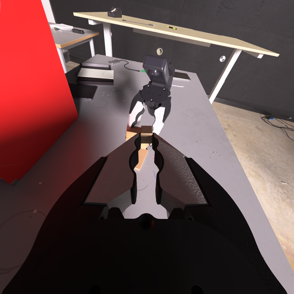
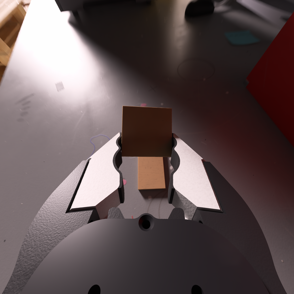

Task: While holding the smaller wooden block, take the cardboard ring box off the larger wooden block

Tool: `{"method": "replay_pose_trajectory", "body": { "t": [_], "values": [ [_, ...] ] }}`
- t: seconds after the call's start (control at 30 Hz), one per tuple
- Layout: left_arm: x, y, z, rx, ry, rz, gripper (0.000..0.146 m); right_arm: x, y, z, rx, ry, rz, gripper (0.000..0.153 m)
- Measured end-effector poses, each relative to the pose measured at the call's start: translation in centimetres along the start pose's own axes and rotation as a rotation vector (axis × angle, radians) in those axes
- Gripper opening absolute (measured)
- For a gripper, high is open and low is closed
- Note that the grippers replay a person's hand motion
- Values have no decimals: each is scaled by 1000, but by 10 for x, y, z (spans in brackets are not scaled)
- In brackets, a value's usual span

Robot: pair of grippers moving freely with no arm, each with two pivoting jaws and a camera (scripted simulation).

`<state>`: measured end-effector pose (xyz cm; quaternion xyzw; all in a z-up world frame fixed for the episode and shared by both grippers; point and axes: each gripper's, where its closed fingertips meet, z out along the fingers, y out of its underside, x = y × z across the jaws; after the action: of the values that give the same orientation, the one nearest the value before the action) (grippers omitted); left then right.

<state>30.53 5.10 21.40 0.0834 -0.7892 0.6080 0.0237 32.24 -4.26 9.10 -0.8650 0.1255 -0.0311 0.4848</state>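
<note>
Bearing it all, the table (image 1: 198, 143): it is carrying every task thing near its middle, between the edge with the red panel and the edge by the bare floor.
Red panel (image 1: 31, 95): it is standing along one table edge, well apart from the work, and is posing no likely trouble.
Right gripper (image 2: 146, 135): it is pinching the box by two opposite sides, at the fingertips only. With so little finger on the box, I am judging that the cardboard could be sliding out or twisting during a quick lift.
Left gripper (image 1: 146, 136): it is pinching the small block at its very tips, just beside the right gripper. The two are crowding each other, so a sideways move by either could be knocking the other's load loose.
Big block (image 2: 151, 173): it is lying flat on the table under the box. Whether the box is touching it, I cannot tell; if it is, dragging could be shoving the block along.
Box (image 2: 146, 127): it is sitting in the right gripper, over the big block's far end.
Small block (image 1: 146, 140): it is being held above the table, close to the box. Dropping it would be breaking the holding condition.
</note>
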Motion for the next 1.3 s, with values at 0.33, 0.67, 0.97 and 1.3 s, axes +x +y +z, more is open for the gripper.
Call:
{"method": "replay_pose_trajectory", "body": {
  "t": [0.33,0.67,0.97,1.3],
  "values": [
    [0,17,10,-56,1,4,12,0,50,29,-285,9,-18,60],
    [2,46,30,-172,-4,35,12,1,70,29,-391,14,-13,60],
    [2,44,27,-182,-20,51,12,-1,73,33,-499,64,-120,59],
    [-2,51,29,-227,-55,61,12,-13,49,28,-337,7,-72,59]
  ]
}}
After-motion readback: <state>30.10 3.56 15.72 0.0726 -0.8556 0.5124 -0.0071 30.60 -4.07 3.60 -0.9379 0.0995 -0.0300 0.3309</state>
